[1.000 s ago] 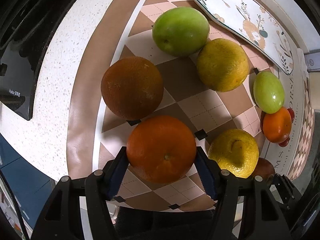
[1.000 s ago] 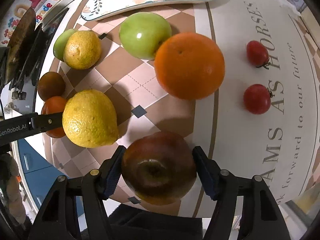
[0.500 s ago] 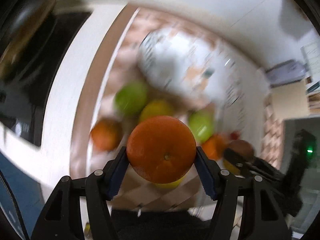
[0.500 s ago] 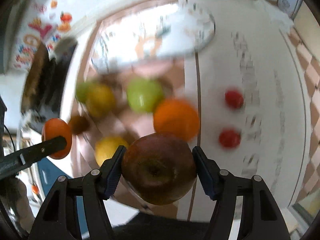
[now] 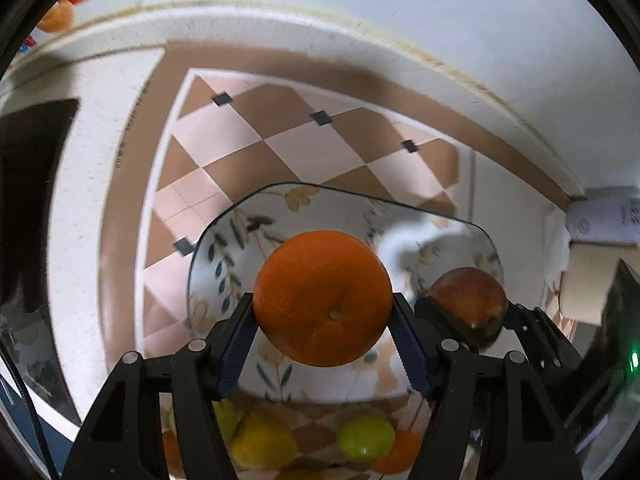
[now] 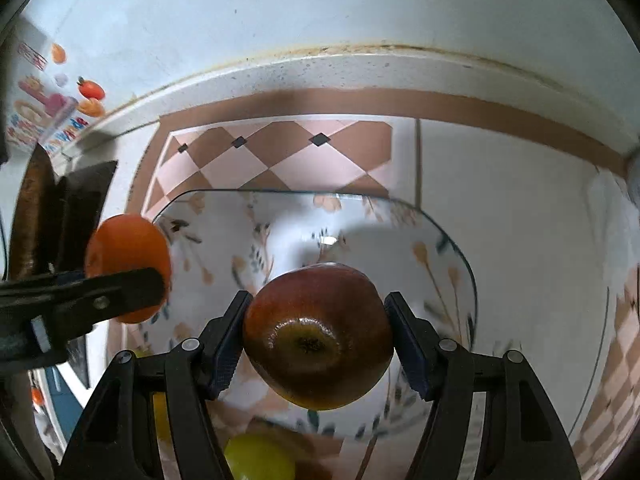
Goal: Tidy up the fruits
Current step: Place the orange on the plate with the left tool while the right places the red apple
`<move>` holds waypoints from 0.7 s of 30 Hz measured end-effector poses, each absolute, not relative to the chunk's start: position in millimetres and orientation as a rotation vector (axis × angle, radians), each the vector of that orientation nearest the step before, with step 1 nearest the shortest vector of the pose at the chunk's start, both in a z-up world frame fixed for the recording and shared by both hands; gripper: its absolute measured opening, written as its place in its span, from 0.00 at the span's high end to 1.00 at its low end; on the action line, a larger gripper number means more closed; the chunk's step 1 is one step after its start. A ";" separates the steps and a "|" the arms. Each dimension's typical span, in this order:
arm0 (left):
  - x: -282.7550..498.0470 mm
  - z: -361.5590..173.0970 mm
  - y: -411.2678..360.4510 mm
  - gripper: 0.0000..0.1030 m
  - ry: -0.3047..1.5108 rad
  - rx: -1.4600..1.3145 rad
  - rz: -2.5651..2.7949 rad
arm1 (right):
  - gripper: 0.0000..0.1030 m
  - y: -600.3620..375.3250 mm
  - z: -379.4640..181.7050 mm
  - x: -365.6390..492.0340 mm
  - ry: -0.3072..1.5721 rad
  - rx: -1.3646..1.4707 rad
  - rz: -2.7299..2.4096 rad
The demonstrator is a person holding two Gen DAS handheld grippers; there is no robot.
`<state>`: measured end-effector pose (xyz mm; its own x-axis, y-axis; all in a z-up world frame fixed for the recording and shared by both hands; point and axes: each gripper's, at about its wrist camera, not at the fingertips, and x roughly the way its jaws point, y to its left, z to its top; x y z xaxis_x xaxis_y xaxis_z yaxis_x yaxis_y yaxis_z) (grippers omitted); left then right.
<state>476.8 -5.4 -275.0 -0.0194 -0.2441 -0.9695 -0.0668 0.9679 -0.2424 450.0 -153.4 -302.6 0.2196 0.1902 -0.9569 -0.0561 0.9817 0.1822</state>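
Checkered mat [image 5: 280, 148] on white counter, floral plate [image 5: 224, 236] on it.

Left wrist view: left gripper [image 5: 324, 326] pinching one orange [image 5: 323, 298] above the plate; one apple [image 5: 468, 300] alongside in the other tool; about four loose fruits blurred below.

Right wrist view: right gripper [image 6: 318, 334] clamping that apple [image 6: 318, 334] over the plate [image 6: 448, 280].

Risk: round fruit released high may roll off the plate, or the two tools may knock together.

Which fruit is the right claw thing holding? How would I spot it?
Find the big flowery plate on the checkered mat. Above it, the right gripper clamps a dark red apple, shiny, with a yellowish patch around its dimple. The fruit in the left gripper beside it is a bright orange, and those below look yellow or green.
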 end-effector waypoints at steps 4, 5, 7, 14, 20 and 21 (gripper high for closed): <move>482.6 -291.9 -3.7 0.39 1.617 -0.271 -0.131 | 0.32 -151.9 -315.3 461.3 1.347 0.066 0.191; 482.4 -294.7 -3.0 0.39 1.624 -0.273 -0.128 | 0.32 -154.9 -317.4 462.3 1.350 0.058 0.194; 482.8 -297.6 -3.7 0.39 1.633 -0.270 -0.122 | 0.32 -150.6 -322.2 465.7 1.357 0.040 0.197; 479.9 -301.0 -3.9 0.38 1.653 -0.223 -0.099 | 0.28 -153.3 -322.0 476.7 1.383 0.063 0.208; 475.1 -291.2 1.4 0.16 1.619 -0.206 -0.091 | 0.10 -162.3 -301.0 468.9 1.374 0.089 0.169; 473.2 -286.4 2.3 0.16 1.604 -0.197 -0.090 | 0.10 -164.0 -297.3 466.0 1.374 0.091 0.154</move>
<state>473.2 2.3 -286.4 -0.0324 -0.1820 -0.9828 -0.0712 0.9812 -0.1793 466.0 -164.0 -297.3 0.1875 0.1623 -0.9688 -0.0559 0.9864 0.1544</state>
